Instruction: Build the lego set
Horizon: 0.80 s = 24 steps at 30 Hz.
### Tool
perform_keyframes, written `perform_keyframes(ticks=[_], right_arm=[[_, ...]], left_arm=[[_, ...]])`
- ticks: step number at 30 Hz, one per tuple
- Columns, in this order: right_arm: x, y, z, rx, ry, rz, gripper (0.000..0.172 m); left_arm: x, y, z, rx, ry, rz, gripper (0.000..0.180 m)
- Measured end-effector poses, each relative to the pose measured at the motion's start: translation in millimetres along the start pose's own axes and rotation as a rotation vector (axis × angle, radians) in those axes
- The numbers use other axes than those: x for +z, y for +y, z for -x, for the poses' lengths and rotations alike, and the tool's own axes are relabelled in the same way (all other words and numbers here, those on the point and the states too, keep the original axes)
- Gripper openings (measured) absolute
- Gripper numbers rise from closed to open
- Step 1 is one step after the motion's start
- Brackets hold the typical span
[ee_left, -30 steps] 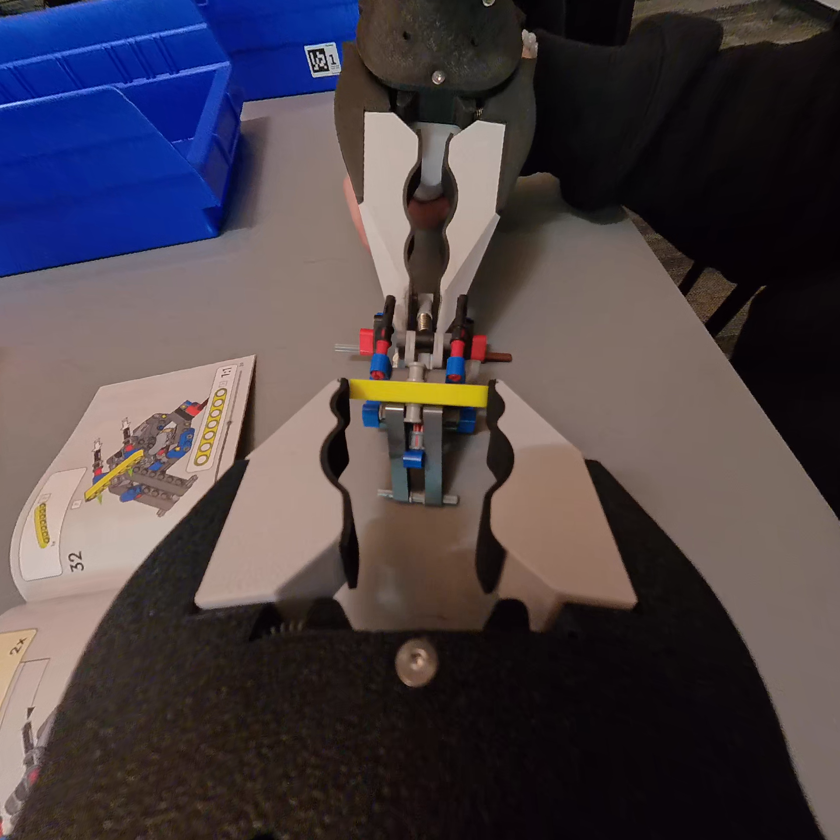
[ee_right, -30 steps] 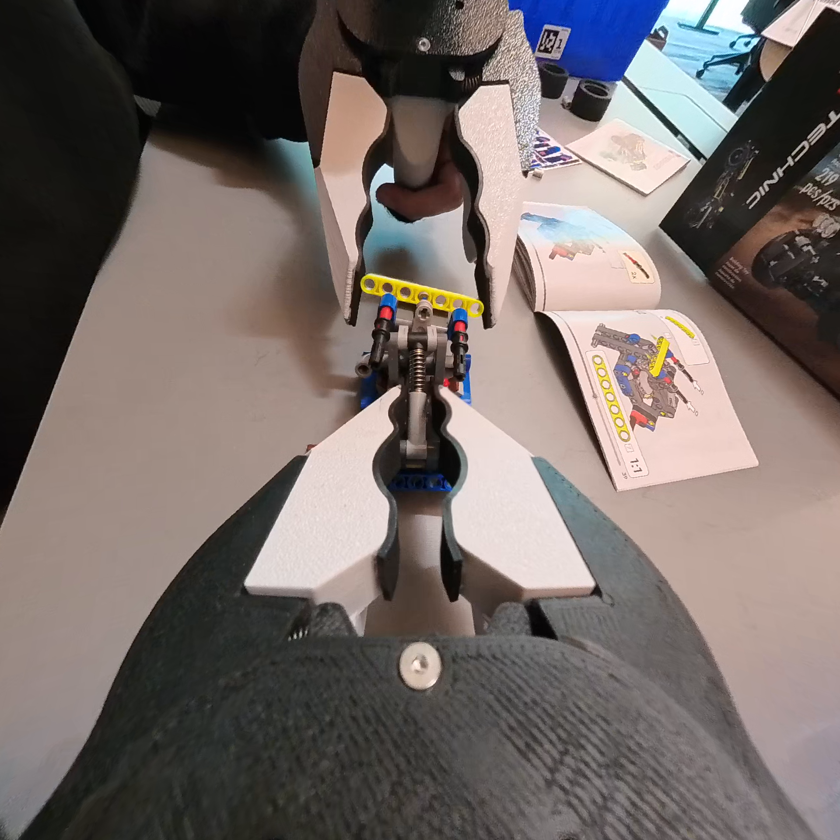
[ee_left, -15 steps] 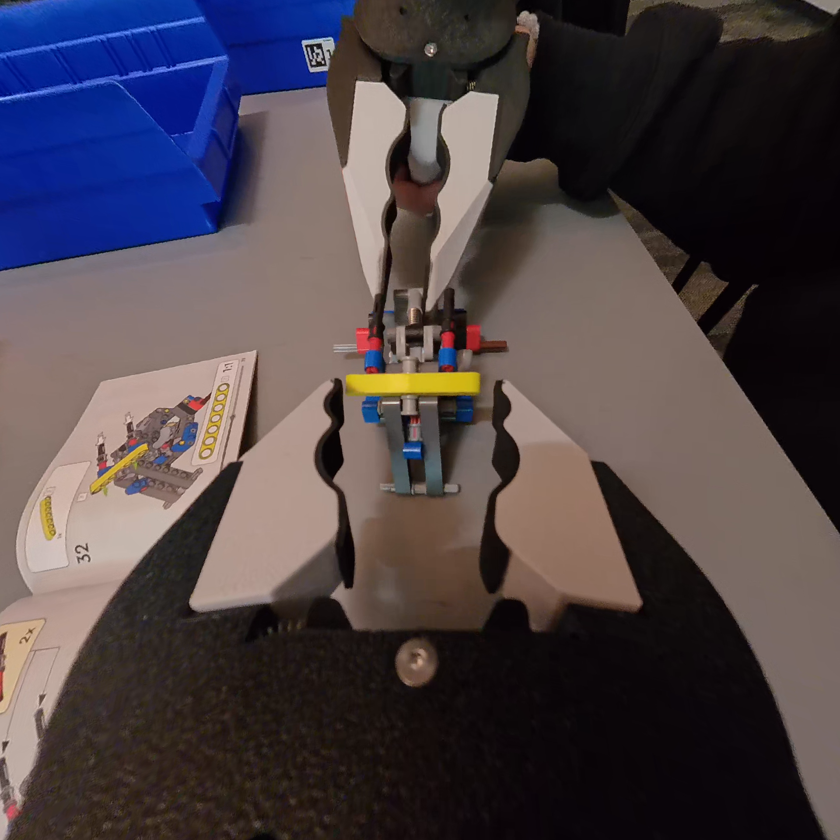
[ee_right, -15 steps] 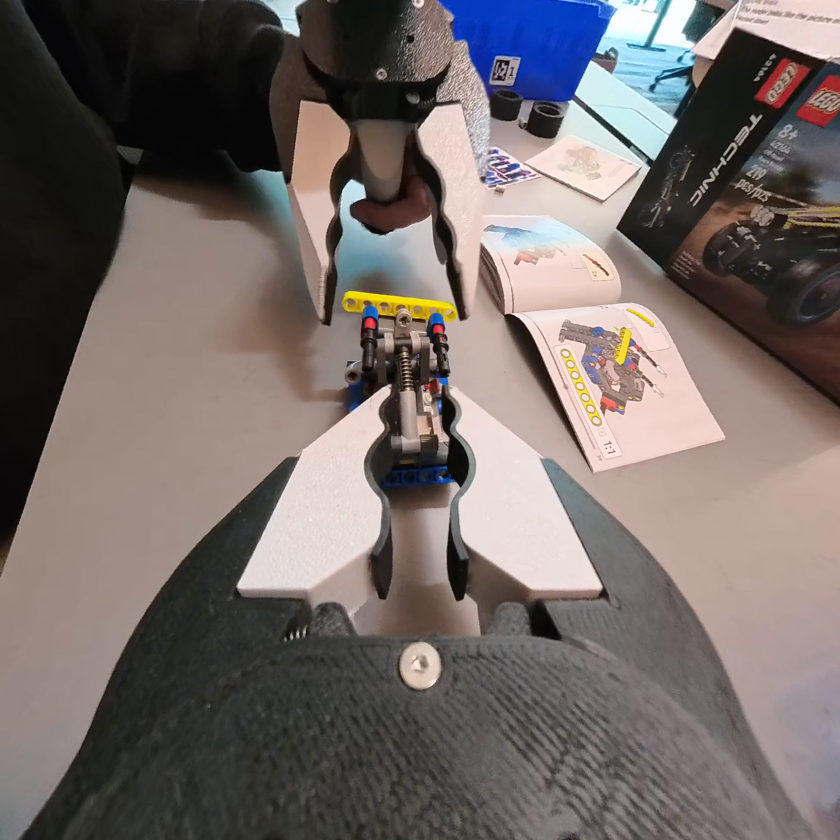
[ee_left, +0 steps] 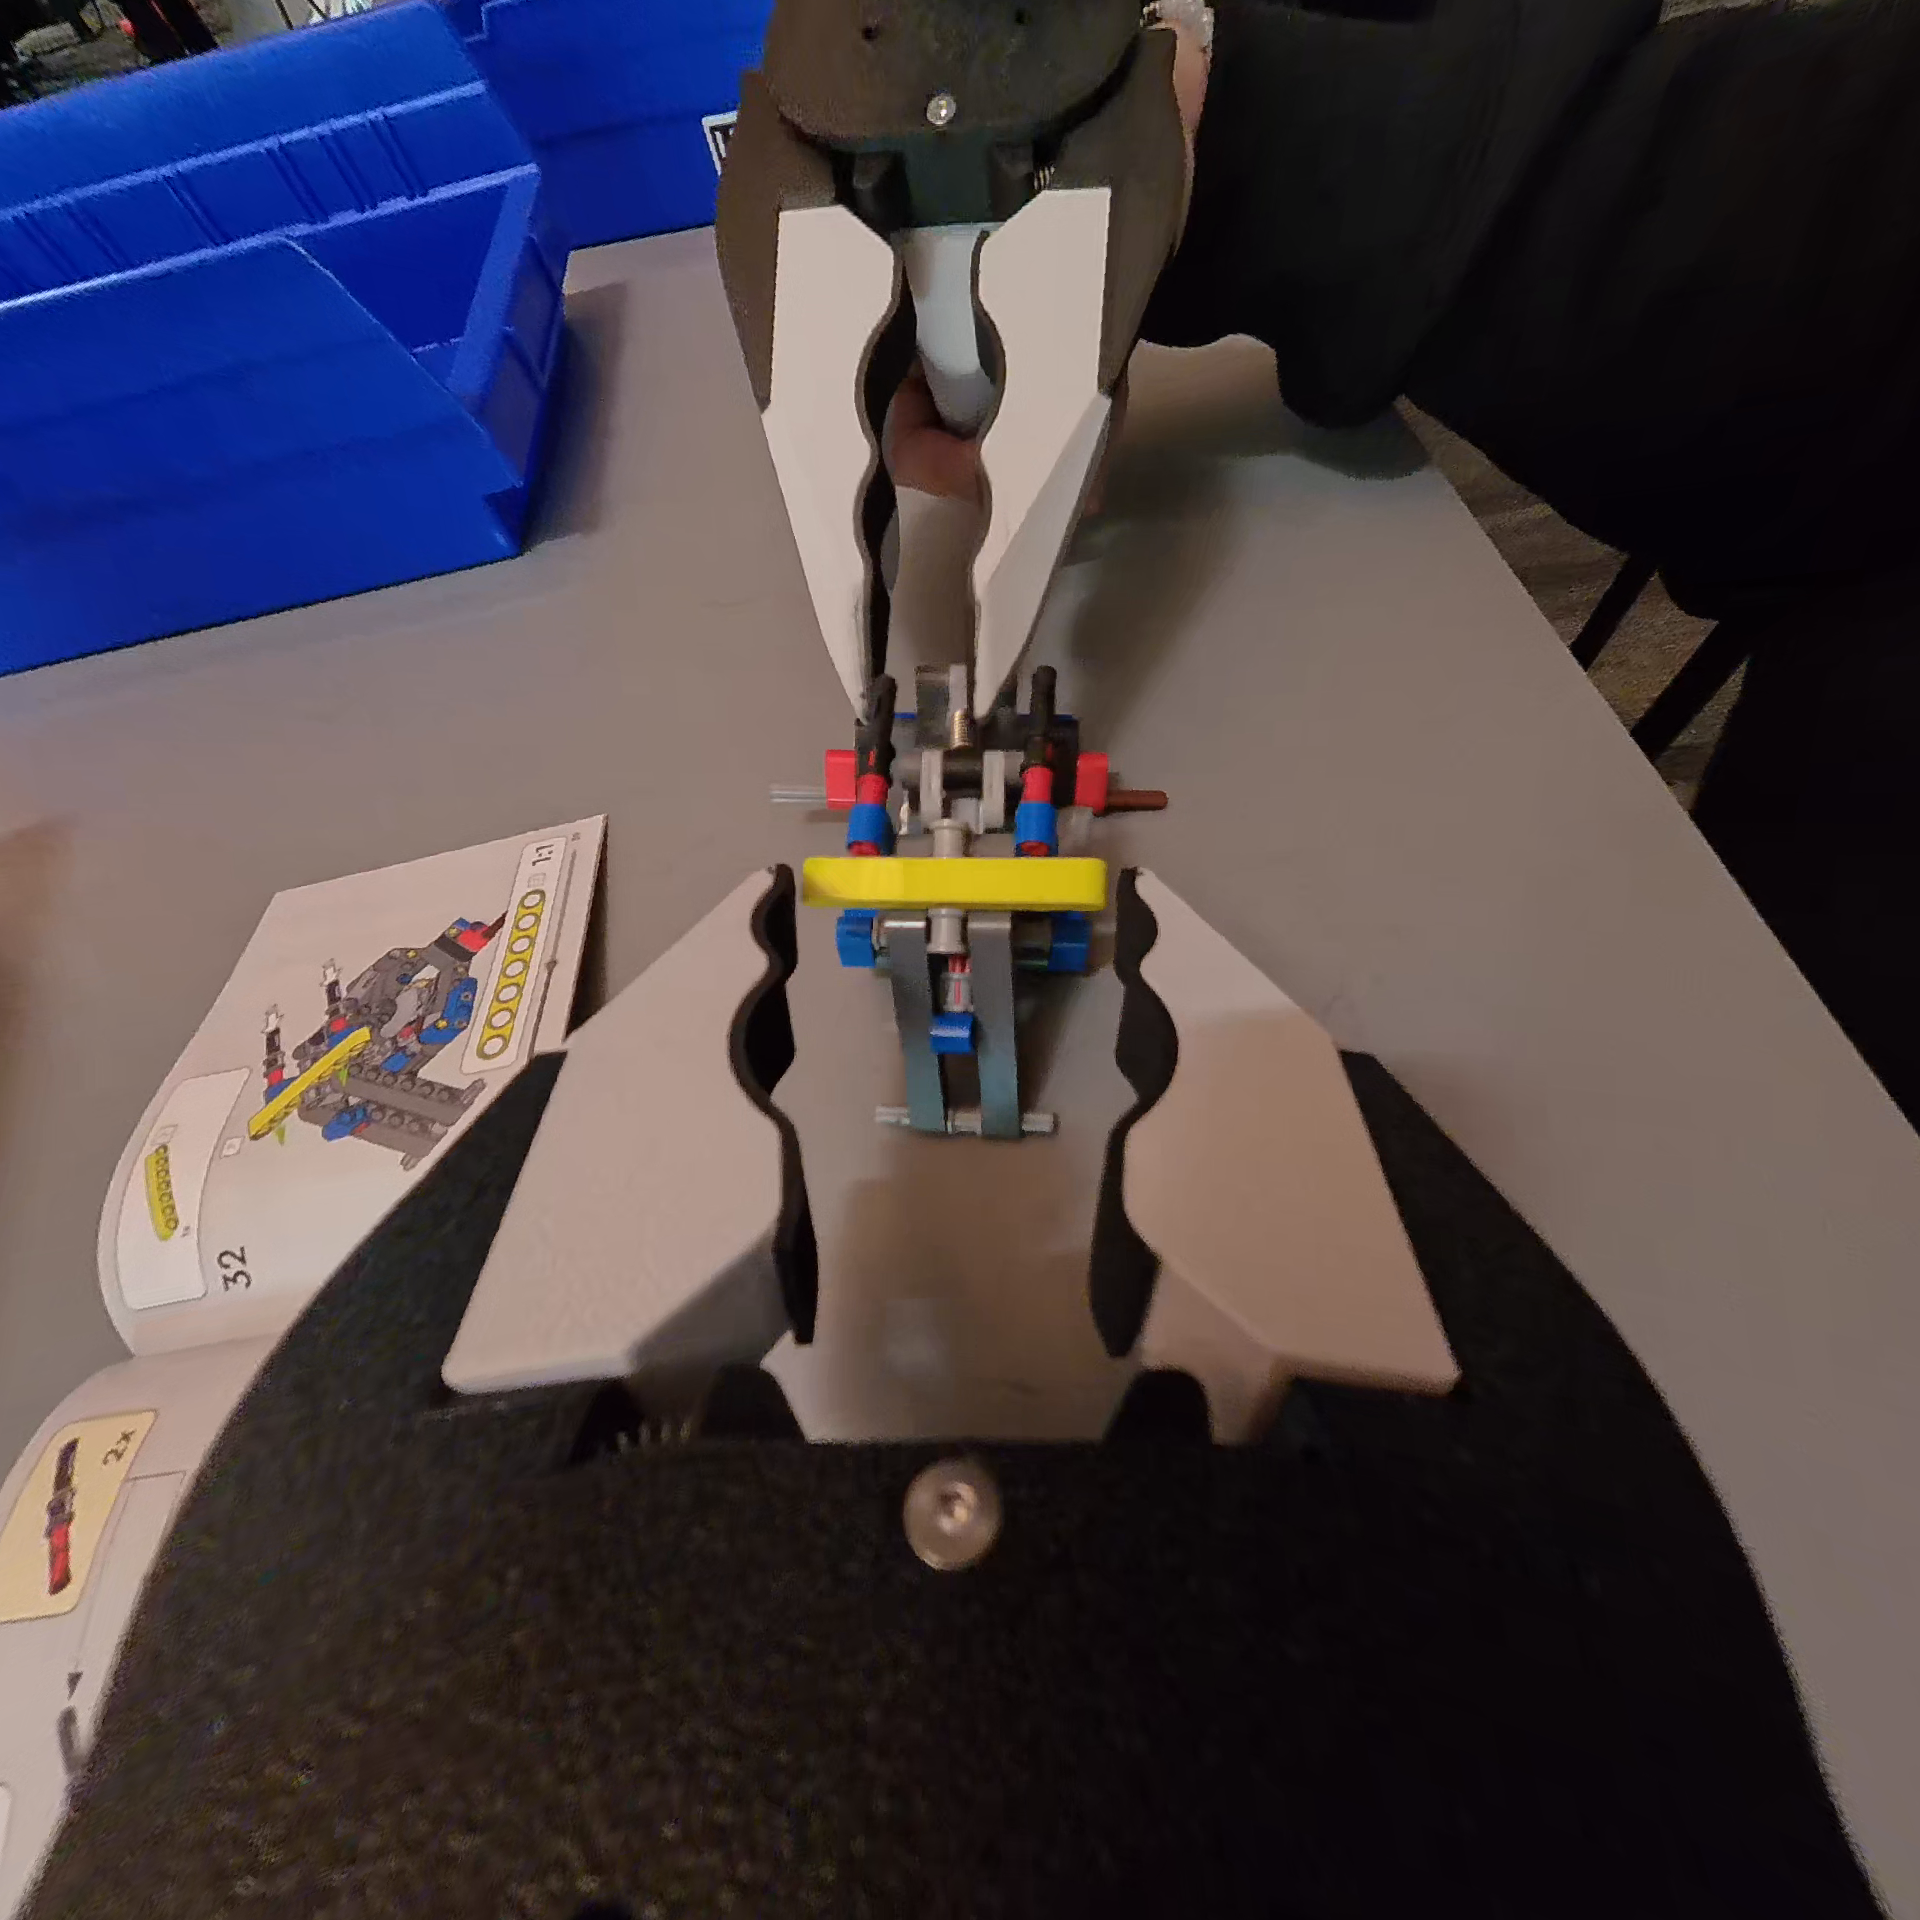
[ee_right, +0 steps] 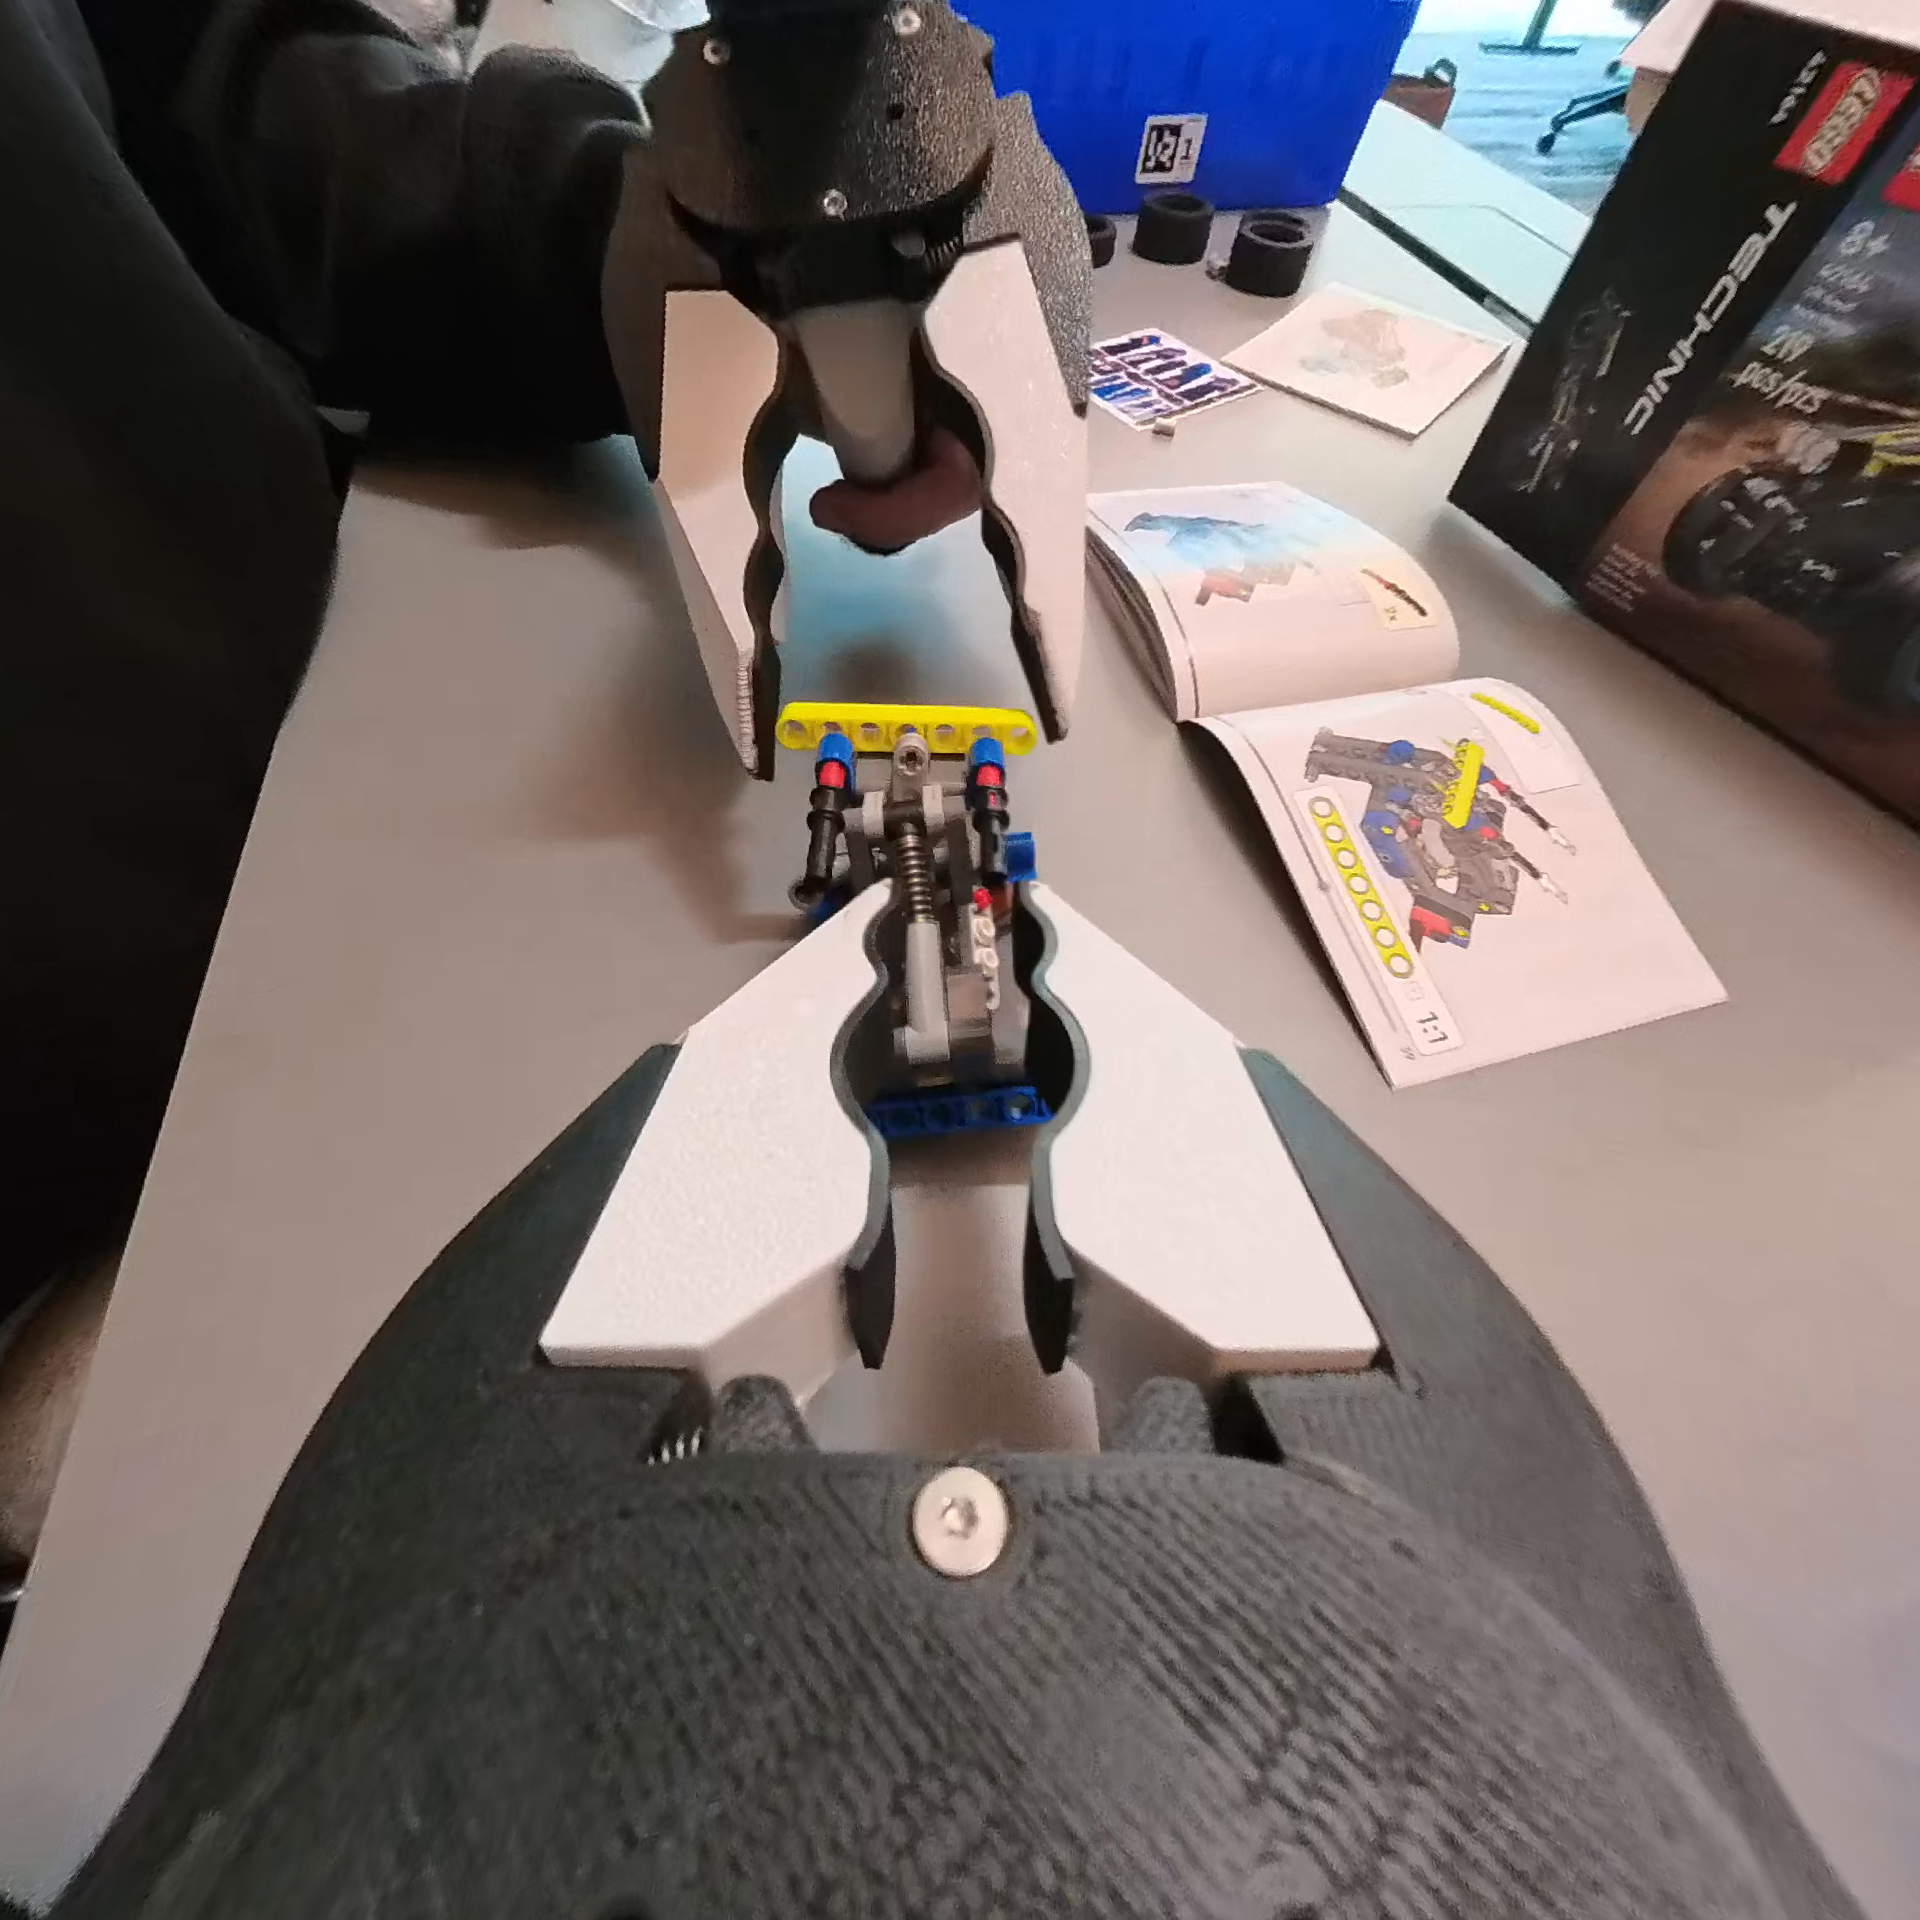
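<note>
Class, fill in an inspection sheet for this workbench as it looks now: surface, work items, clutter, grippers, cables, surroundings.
Surface: grey table, flat.
Work items: toy brick model on the table, yellow beam across one end.
Clutter: open booklet, sticker sheet, leaflet, black tyres, printed box.
Grippers: left gripper open, a small gap at each end of the beam; right gripper straddles the model's grey middle, contact unclear.
Cables: nothing seen.
Surroundings: blue bins, a person's dark sleeve.
</note>
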State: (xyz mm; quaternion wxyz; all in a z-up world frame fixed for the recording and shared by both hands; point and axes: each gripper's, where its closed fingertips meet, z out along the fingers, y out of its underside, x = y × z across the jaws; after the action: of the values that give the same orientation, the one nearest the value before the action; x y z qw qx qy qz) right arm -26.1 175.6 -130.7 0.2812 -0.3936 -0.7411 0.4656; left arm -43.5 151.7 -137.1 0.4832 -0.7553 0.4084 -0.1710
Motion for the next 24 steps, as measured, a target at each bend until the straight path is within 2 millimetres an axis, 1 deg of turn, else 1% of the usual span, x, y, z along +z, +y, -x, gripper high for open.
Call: perform_keyframes(ticks=[4, 6, 7, 9, 11, 15, 24], right_arm=[[2.7, -2.4, -0.5, -0.01, -0.002, -0.008, 0.013], [2.1, -2.1, -3.7, -0.018, 0.018, -0.007, 0.004], [1.7, -1.6, -4.5, -0.023, 0.024, -0.004, 0.003], [0.9, -1.6, -3.9, -0.021, 0.02, -0.007, 0.003], [1.0, -1.8, -4.3, -0.022, 0.023, -0.01, 0.003], [2.4, -2.5, -4.3, -0.03, 0.022, -0.009, 0.003], [3.4, -2.9, -5.4, -0.048, 0.027, -0.004, 0.0]], left_arm=[[1.3, 0.7, 1.1, 0.007, -0.011, 0.005, 0.056], [1.1, 0.3, 1.3, 0.007, -0.012, 0.002, 0.056], [0.7, 0.8, 1.3, 0.006, -0.011, 0.003, 0.057], [-0.9, 1.9, 0.1, -0.002, 0.005, 0.007, 0.064], [-2.5, 2.0, -1.1, -0.015, 0.021, 0.004, 0.066], [-3.2, 0.0, 0.8, -0.004, 0.013, -0.006, 0.058], [-1.6, 0.8, 0.6, 0.011, 0.017, 0.005, 0.057]])
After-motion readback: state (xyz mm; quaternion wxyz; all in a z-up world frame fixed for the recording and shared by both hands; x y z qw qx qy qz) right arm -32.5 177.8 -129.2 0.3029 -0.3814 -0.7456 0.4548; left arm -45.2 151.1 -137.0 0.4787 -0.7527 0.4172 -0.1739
